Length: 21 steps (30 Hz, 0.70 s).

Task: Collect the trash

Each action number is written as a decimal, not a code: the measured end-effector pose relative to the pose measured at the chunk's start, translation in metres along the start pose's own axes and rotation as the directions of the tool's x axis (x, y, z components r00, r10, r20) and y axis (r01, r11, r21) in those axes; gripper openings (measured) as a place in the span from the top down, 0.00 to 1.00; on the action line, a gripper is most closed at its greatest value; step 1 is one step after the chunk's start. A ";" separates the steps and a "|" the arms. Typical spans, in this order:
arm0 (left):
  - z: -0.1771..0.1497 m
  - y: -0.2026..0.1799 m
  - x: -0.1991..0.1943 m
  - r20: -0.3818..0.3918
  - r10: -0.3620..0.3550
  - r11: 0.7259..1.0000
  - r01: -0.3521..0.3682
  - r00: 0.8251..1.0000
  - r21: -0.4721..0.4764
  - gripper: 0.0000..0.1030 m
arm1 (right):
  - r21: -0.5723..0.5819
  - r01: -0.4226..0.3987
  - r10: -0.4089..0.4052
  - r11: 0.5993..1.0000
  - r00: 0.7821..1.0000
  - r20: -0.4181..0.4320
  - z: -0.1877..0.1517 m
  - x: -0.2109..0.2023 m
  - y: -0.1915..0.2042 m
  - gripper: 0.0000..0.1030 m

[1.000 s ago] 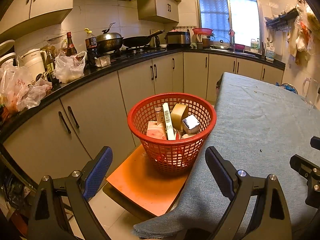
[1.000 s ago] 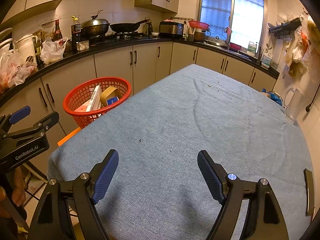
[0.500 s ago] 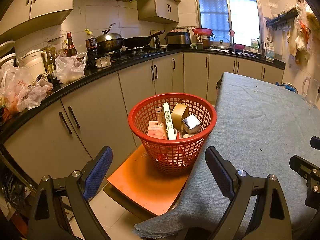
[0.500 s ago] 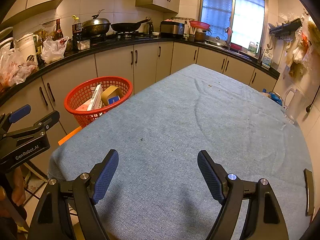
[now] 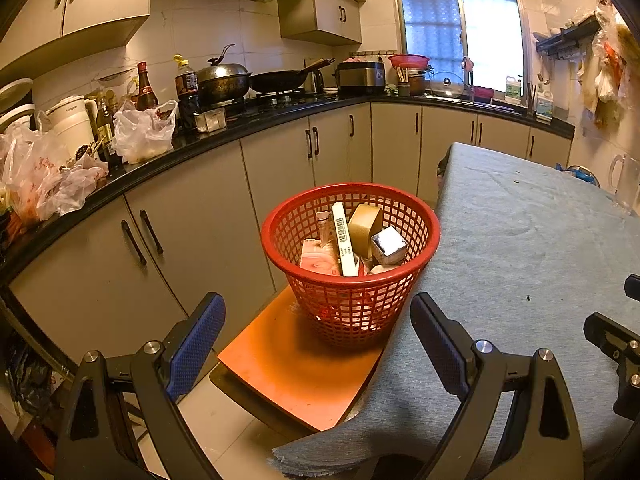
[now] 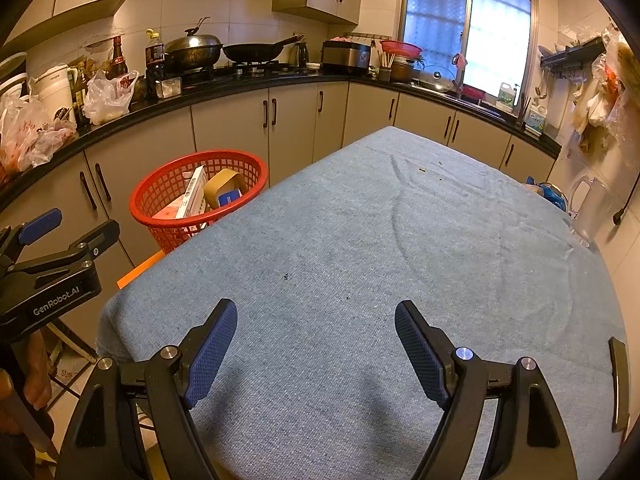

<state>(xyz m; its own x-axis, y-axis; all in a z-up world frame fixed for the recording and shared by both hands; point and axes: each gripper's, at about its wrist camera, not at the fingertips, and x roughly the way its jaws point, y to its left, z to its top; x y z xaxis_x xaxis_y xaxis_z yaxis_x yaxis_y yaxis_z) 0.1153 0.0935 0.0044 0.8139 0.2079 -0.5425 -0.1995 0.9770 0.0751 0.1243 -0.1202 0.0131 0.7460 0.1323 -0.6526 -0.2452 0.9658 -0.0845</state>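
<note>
A red mesh basket [image 5: 348, 292] stands on an orange stool [image 5: 296, 372] beside the table's left edge. Inside it lie several pieces of trash: a white barcoded box [image 5: 344, 240], a tan tape roll [image 5: 362, 228], a silvery carton [image 5: 388, 246] and a pink packet [image 5: 318, 260]. My left gripper [image 5: 318, 338] hangs open in front of the basket with nothing between its blue pads. Over the blue tablecloth [image 6: 380, 260], my right gripper [image 6: 316, 340] is open and holds nothing. The basket [image 6: 168, 196] also shows at the left of the right wrist view.
A black counter [image 5: 168, 156] with plastic bags, bottles, a kettle, a wok and a pan curves along the left and back. Beige cabinets [image 5: 208, 224] stand close behind the stool. A clear jug [image 6: 592, 208] sits at the table's right edge. A dark flat object [image 6: 618, 384] lies at the near right.
</note>
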 end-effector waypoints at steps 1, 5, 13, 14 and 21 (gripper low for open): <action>0.000 0.000 0.000 0.000 0.000 1.000 0.000 1.000 -0.001 0.10 | 0.000 0.000 0.000 1.000 1.000 0.000 0.000 0.000 0.000 0.18; 0.000 0.000 0.001 0.002 0.003 1.000 -0.003 1.000 0.006 0.10 | 0.001 0.000 0.000 1.000 1.000 0.000 0.000 0.000 0.000 0.18; -0.004 -0.007 -0.001 0.003 0.003 1.000 -0.003 1.000 0.023 0.10 | 0.004 -0.002 0.002 1.000 1.000 -0.001 0.000 0.001 -0.001 0.18; -0.003 -0.008 -0.002 0.004 0.004 1.000 -0.004 1.000 0.026 0.10 | 0.005 -0.003 0.003 1.000 1.000 -0.002 0.000 0.002 -0.001 0.18; 0.007 -0.028 -0.014 0.055 0.002 0.997 -0.006 0.998 0.073 0.10 | 0.042 0.005 -0.005 0.999 1.000 0.003 -0.004 0.001 -0.018 0.18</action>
<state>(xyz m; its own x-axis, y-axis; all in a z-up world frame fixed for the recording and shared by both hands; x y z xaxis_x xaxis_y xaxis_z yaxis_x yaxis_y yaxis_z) 0.1130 0.0634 0.0156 0.8422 0.2124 -0.4956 -0.1643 0.9765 0.1393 0.1269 -0.1380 0.0105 0.7493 0.1279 -0.6497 -0.2152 0.9749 -0.0563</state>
